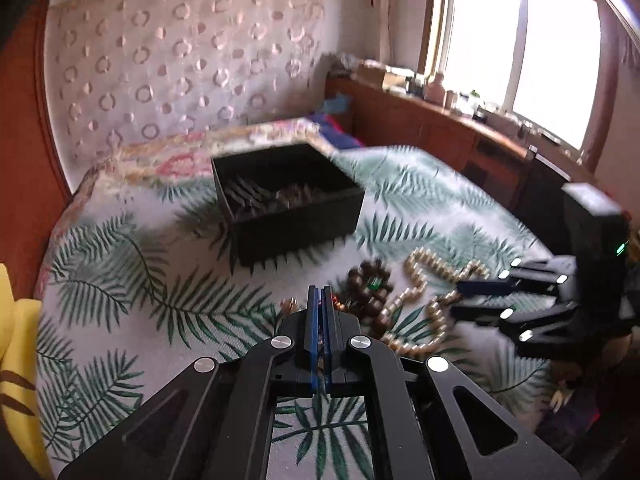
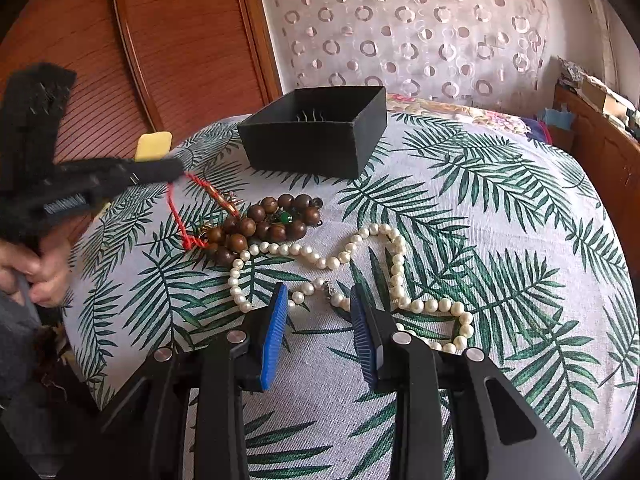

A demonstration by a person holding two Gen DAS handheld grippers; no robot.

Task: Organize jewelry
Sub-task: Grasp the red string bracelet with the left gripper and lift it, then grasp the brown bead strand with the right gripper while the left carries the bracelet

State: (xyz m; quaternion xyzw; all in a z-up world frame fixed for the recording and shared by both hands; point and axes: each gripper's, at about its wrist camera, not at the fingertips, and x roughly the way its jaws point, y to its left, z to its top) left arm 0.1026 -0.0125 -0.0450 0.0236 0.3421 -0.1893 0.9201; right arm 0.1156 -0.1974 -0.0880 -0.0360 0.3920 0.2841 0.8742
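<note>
A black open box (image 2: pixel 316 130) stands on the leaf-print cloth (image 2: pixel 500 220); it also shows in the left wrist view (image 1: pixel 288 204). A pearl necklace (image 2: pixel 394 264) lies coiled in front of my right gripper (image 2: pixel 320 300), which is open, its tips on either side of the clasp end. A brown wooden bead bracelet (image 2: pixel 268 222) lies left of the pearls. My left gripper (image 1: pixel 320 294) is shut on a red cord necklace (image 2: pixel 180 212), which trails from its tip (image 2: pixel 176 170) down to the beads. The pearls (image 1: pixel 424 304) and the bead bracelet (image 1: pixel 370 284) show in the left wrist view.
A wooden panel wall (image 2: pixel 168 40) and a patterned curtain (image 2: pixel 400 24) stand behind the bed. A wooden cabinet (image 1: pixel 420 120) with clutter runs under the window at right. A yellow item (image 2: pixel 154 145) lies at the cloth's left edge.
</note>
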